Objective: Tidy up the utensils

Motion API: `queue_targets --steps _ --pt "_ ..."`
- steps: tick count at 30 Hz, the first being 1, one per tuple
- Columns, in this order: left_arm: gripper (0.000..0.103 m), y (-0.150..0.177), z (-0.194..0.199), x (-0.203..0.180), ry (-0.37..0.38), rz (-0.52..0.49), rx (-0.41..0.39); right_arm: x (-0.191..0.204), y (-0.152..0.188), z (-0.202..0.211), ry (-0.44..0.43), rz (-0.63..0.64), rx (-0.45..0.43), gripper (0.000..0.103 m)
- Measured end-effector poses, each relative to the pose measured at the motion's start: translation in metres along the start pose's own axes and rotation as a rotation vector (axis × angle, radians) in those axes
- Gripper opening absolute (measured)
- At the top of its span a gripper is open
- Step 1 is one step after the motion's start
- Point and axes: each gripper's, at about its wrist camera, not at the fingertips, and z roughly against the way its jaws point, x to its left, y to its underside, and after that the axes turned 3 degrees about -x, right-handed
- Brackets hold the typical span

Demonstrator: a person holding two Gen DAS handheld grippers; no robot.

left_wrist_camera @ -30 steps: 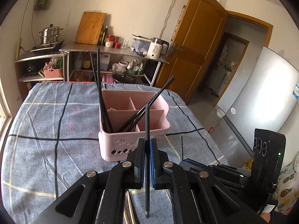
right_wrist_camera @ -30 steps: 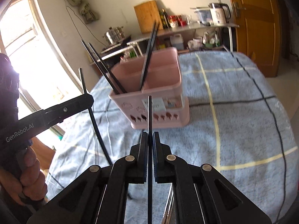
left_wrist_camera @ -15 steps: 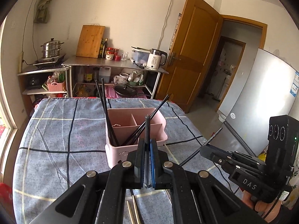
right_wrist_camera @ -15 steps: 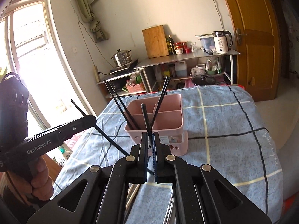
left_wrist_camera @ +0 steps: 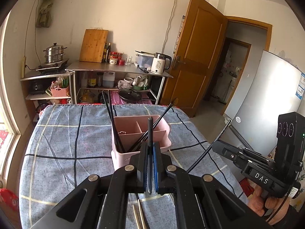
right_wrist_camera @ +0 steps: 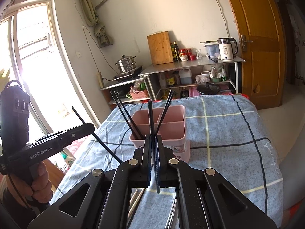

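Observation:
A pink divided utensil caddy (left_wrist_camera: 160, 126) (right_wrist_camera: 171, 126) stands mid-table with several black chopsticks leaning in it. My left gripper (left_wrist_camera: 150, 152) is shut on a black chopstick (left_wrist_camera: 150, 131), held upright above the table just in front of the caddy. My right gripper (right_wrist_camera: 152, 147) is shut on another black chopstick (right_wrist_camera: 151, 118), also upright before the caddy. Each gripper appears in the other's view: the right one (left_wrist_camera: 221, 147) and the left one (right_wrist_camera: 87, 127), each with its chopstick sticking out.
A blue checked cloth (left_wrist_camera: 76, 143) covers the table. Metal utensils (left_wrist_camera: 139, 215) (right_wrist_camera: 137, 196) lie on it under the grippers. A steel shelf with a kettle (left_wrist_camera: 160, 63), pots and a cutting board stands behind. A door and fridge are at right.
Both grippers have risen and drawn back from the caddy, each carrying its chopstick. The caddy looks smaller and farther than a second ago.

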Motion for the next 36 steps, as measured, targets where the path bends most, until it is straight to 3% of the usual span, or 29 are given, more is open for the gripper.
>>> queue_targets --steps 12,22,28,36 --pt "0.004 -0.057 0.022 0.0 -0.011 -0.015 -0.081 0.004 -0.054 0.011 0.0 0.015 -0.114 0.003" --pt "0.004 -0.088 0.004 0.012 -0.039 0.009 -0.088 0.009 -0.084 -0.01 -0.011 0.016 -0.147 0.0" --pt "0.004 -0.084 -0.004 0.023 -0.035 0.026 -0.073 -0.001 -0.079 -0.013 0.011 0.005 -0.145 0.0" --pt "0.004 -0.056 -0.005 0.022 -0.005 0.021 -0.058 -0.066 -0.039 -0.022 0.023 -0.158 -0.049 0.003"
